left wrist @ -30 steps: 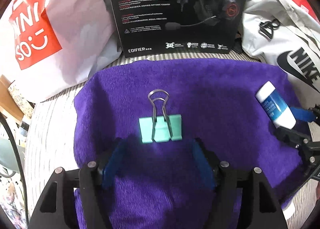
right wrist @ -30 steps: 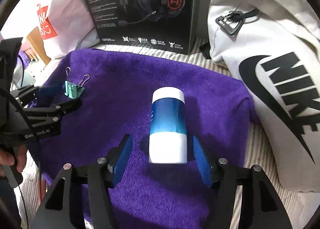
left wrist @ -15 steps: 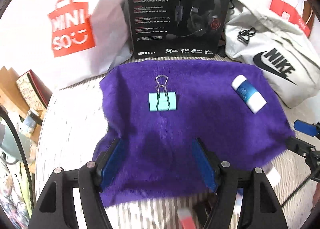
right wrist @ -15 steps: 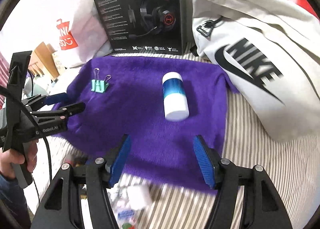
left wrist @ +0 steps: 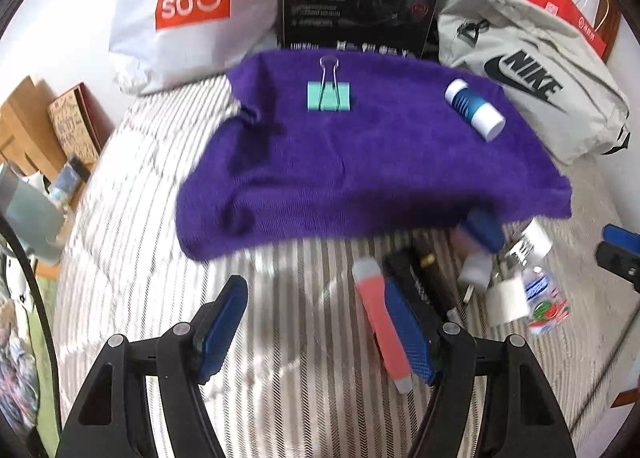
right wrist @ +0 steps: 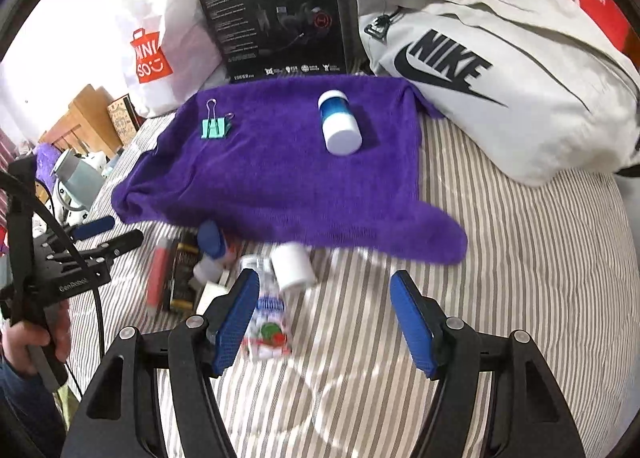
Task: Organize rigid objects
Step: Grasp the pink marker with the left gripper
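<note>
Rigid objects lie in two groups on the striped bedsheet (right wrist: pixel 520 278). On the purple towel (right wrist: pixel 288 178), a teal binder clip (right wrist: pixel 216 127) sits toward 10 o'clock and a blue-and-white tube (right wrist: pixel 339 122) toward 1 o'clock, well apart, with bare towel between them. Off the towel's near edge, at 7 o'clock, is a blurred heap: a red stick (left wrist: pixel 382 322), a dark box (right wrist: pixel 184 274), a white-capped bottle (right wrist: pixel 294 264), and a small clear bottle (right wrist: pixel 266 322).

Open sheet runs along the towel's 3 o'clock edge up to the Nike bag (right wrist: pixel 500 70).

Left gripper (left wrist: pixel 320 332) stands wide, empty, over the sheet. Right gripper (right wrist: pixel 326 324) is wide, empty, its jaws opening beside the clear bottle.
</note>
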Available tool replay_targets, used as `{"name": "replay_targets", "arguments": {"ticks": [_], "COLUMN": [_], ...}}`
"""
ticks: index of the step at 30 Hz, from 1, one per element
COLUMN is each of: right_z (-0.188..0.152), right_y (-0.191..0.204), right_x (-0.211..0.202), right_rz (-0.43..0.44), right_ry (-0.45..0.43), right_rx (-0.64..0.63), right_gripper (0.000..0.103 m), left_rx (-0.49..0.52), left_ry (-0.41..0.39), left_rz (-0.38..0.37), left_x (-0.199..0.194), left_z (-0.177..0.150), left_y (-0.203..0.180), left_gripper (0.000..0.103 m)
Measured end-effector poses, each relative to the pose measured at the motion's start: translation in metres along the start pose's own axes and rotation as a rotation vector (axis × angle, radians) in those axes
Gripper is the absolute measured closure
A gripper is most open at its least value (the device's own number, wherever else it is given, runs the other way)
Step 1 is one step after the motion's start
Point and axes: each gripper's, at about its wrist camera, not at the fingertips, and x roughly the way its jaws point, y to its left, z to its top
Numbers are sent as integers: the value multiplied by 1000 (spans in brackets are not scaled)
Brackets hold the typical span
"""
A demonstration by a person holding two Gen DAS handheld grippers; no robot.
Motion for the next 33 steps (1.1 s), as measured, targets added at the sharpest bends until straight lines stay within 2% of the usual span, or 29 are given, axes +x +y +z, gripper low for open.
{"name": "replay_targets", "arguments": {"ticks": [5, 9, 14, 18, 19, 21, 23, 24, 26, 30, 33], "right_z": [-16, -26, -35, -36, -34, -31, -26, -25, -18, -9, -6], "right_y": [0, -5, -8, -11, -11, -10, -7, -5, -2, -1, -2], "right_x": [-7, -8, -7, -3, -2, 2, 7, 9, 18, 34, 49], "right_rz": [-8, -12, -7, -7, -6, -2, 7, 3, -3, 12, 20], "right_ry": [11, 21, 14, -3, -6, -11, -25, -30, -31, -30, -5], "right_rx": [-5, 18, 38, 44, 45, 42, 18, 7, -10, -25, -26], "right_gripper": [36, 32, 32, 32, 32, 32, 32, 32, 32, 34, 39], "left_rx": [-19, -1, 14, 32, 45, 71, 90, 101, 110, 137, 111], "left_ry": [6, 6, -6, -35, -40, -47, -57, -60, -61, -69, -60], "left_rz": [-32, -16, 19, 7, 11, -12, -22, -27, -44, -13, -35], "left_x": [7, 13, 10, 8, 7, 5, 2, 1, -1, -1, -1], "left_z": [-11, -15, -24, -31, -31, -31, -34, -35, -36, -36, -35], "left_y": [-6, -11, 0, 4, 2, -4, -8, -10, -14, -21, -16], "left_gripper": [32, 33, 32, 34, 36, 55, 64, 74, 87, 86, 86]}}
